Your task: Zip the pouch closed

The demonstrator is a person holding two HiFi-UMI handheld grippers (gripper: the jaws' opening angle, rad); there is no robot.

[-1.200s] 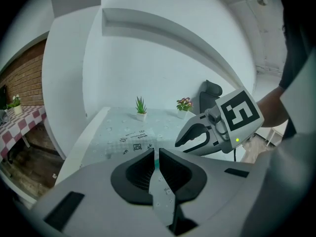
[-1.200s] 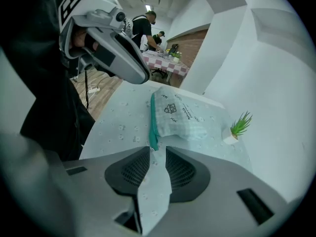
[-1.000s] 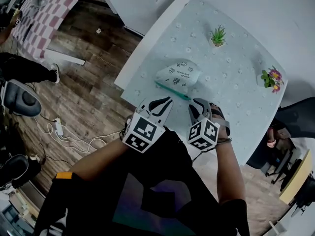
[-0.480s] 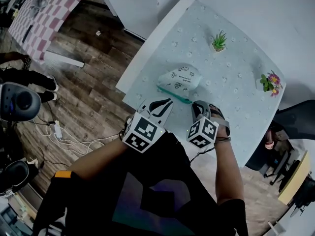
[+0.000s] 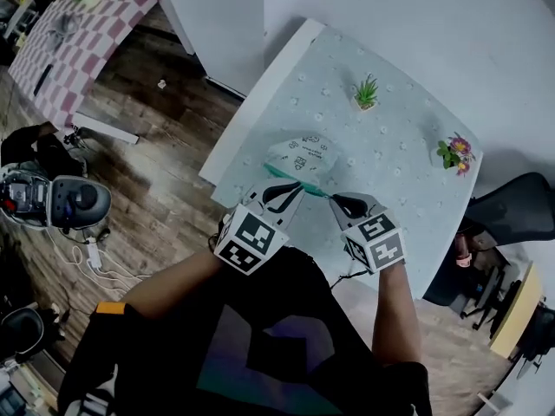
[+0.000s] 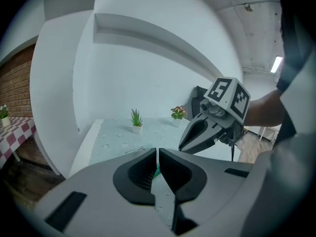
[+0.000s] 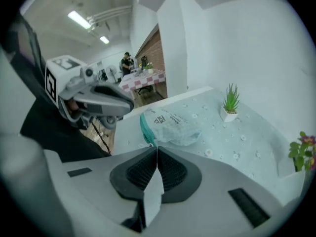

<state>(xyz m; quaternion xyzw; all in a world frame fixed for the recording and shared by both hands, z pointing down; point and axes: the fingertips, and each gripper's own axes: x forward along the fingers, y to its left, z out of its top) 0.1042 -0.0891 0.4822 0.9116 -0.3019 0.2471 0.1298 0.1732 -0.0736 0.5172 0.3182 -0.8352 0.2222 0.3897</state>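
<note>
- A table (image 5: 408,189) under a pale blue cloth with small flowers stands against a white wall (image 5: 416,16), on a wooden floor (image 5: 156,172).
- A green plant (image 5: 366,92) stands by the table's far edge and a flowering pot (image 5: 453,154) at its far right corner.
- The pouch (image 5: 299,152) lies close to the near left corner, with its teal zipper (image 5: 299,182) along the side nearest the person.
- The left gripper (image 5: 293,189) is clenched, with a sliver of the teal zipper between its jaws.
- The right gripper (image 5: 338,202) has just been closing. Its jaws now meet at the zipper's other end, which runs into their tips.
</note>
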